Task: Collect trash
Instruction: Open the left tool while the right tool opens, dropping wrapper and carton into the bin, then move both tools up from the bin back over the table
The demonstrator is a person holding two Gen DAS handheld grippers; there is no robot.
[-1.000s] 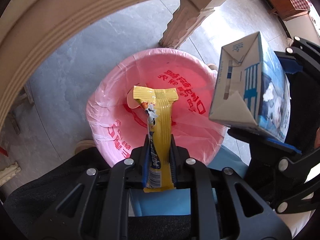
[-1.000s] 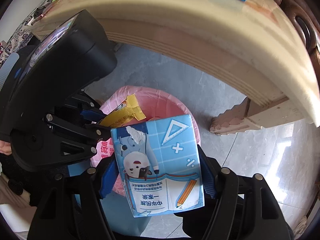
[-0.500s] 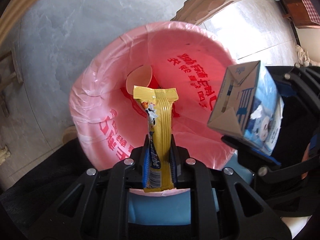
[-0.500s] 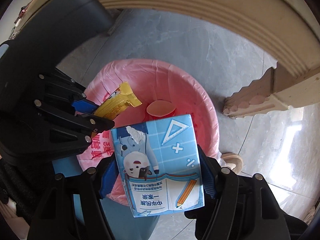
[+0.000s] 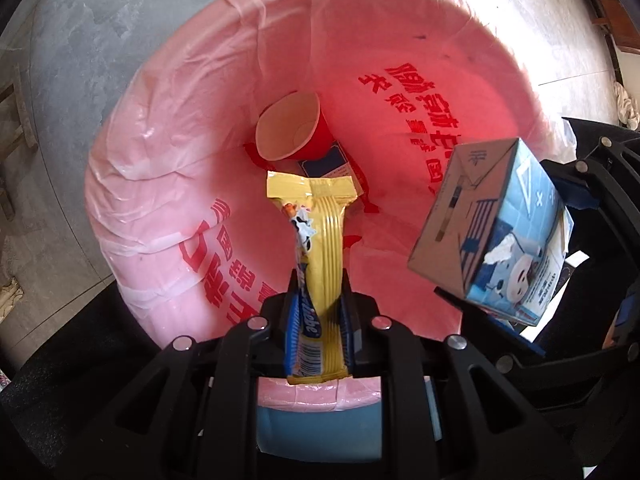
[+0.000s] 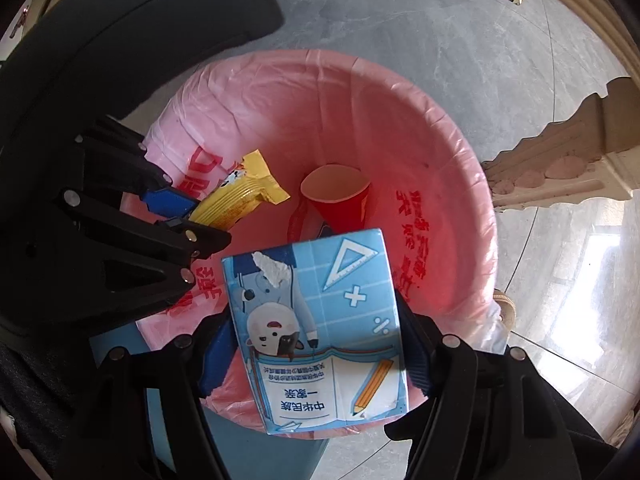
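Both grippers have moved closer over the pink-lined bin [image 5: 168, 152], which now fills the frame. At lower centre, the left gripper [image 5: 320, 312] is clenched on a yellow snack wrapper [image 5: 320, 264]. At right, the right gripper [image 6: 316, 344] grasps a blue milk carton [image 6: 320, 328] over the near rim. Deep inside, centre frame, lie a red paper cup [image 5: 292, 128] and what may be a small blue packet [image 5: 326, 162]. Grey stone floor [image 6: 400, 12] surrounds the bin; a carved pale table leg [image 6: 560, 164] stands at right.
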